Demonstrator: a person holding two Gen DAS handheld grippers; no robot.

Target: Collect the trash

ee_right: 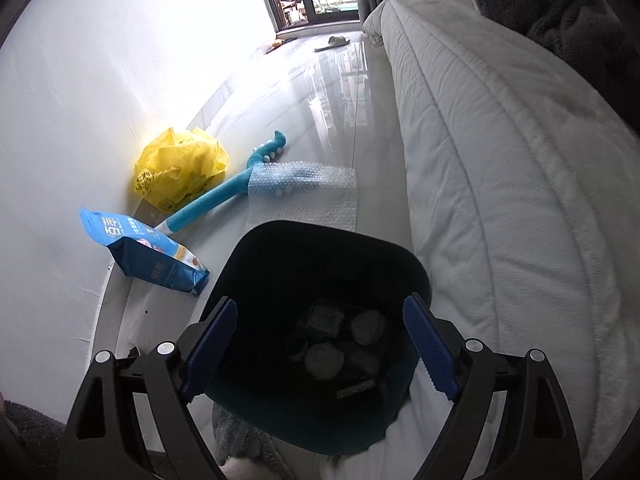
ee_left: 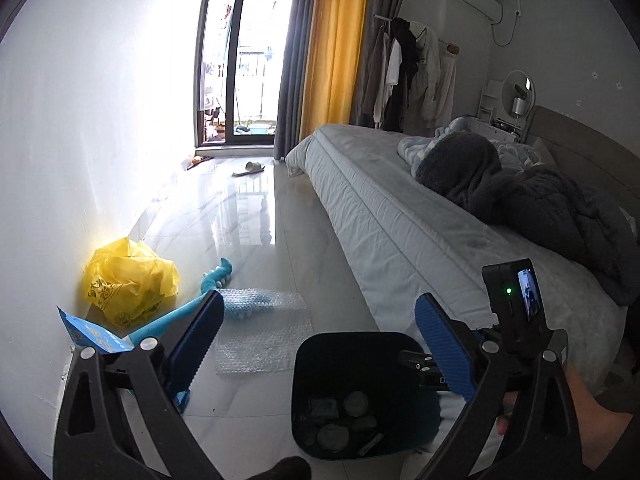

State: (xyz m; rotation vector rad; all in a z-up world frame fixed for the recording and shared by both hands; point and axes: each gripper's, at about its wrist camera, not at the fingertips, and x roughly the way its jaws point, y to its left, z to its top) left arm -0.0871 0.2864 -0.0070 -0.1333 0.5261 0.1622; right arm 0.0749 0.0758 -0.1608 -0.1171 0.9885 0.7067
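- While the right gripper [ee_right: 320, 344] hangs directly over the dark bin [ee_right: 256, 248], its jaws stand wide apart with nothing between the pads; crumpled wads [ee_right: 324, 360] and other scraps already lie on the bin floor
- Left gripper [ee_left: 320, 340]: jaws spread to near their widest, empty, aimed across the floor toward the uncollected items
- Remaining trash on the tiled floor [ee_right: 328, 120]: a yellow plastic bag [ee_right: 180, 164] against the wall, a blue snack packet [ee_right: 148, 256] just beside the bin, and a bubble wrap sheet [ee_right: 304, 192] lying partly over a teal plush toy [ee_right: 224, 196]
- Risk: the bubble wrap overlaps the toy, so a careless pinch could lift both and send a non-trash item into the bin
- Risk: the thin bag and the flat wrap offer little edge; pads may slide off on the glossy tile
- Risk: the bin stands close to the bed [ee_right: 500, 160]; a low sweep by either gripper could knock its rim and tip the contents out
- Risk: the packet leans near the bin wall, leaving little room for the jaws
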